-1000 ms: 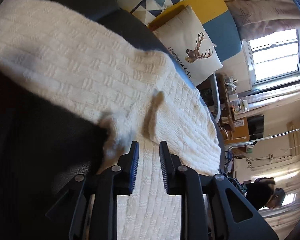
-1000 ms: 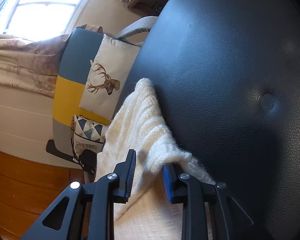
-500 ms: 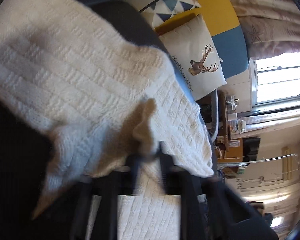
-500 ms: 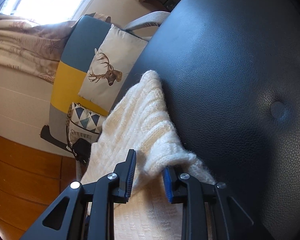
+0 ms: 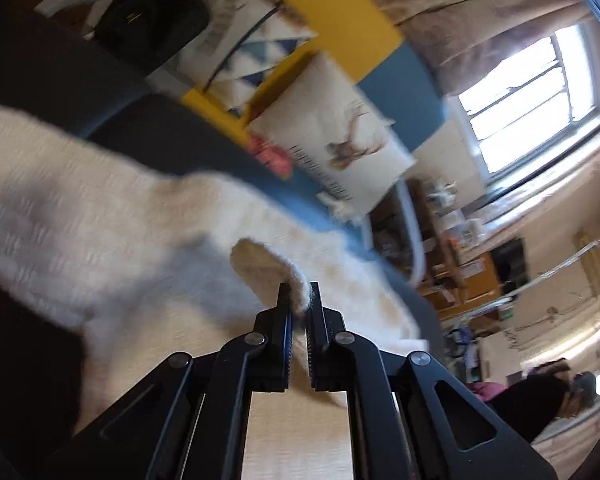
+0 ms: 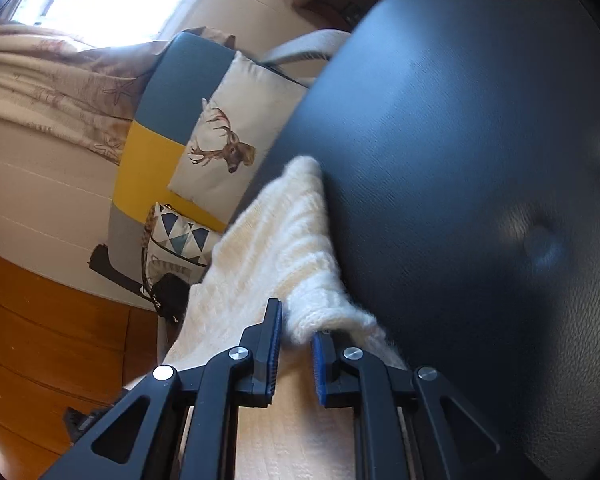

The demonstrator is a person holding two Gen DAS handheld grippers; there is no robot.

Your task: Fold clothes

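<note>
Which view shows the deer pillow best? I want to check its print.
The right wrist view: the deer pillow is sharp there, and the antlered head reads clearly against the pale cover. The left wrist view also has the pillow, but motion blur smears the deer and the lettering beside it.

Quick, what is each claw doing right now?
Left gripper: closed on a fold of the white sweater.
Right gripper: closed on the sweater's edge.

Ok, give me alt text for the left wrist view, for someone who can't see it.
The left hand-held gripper is shut on a raised fold of a cream knit sweater that lies across a dark leather seat. The frame is motion-blurred. Behind are a deer-print cushion, a yellow and blue sofa and a bright window.
</note>
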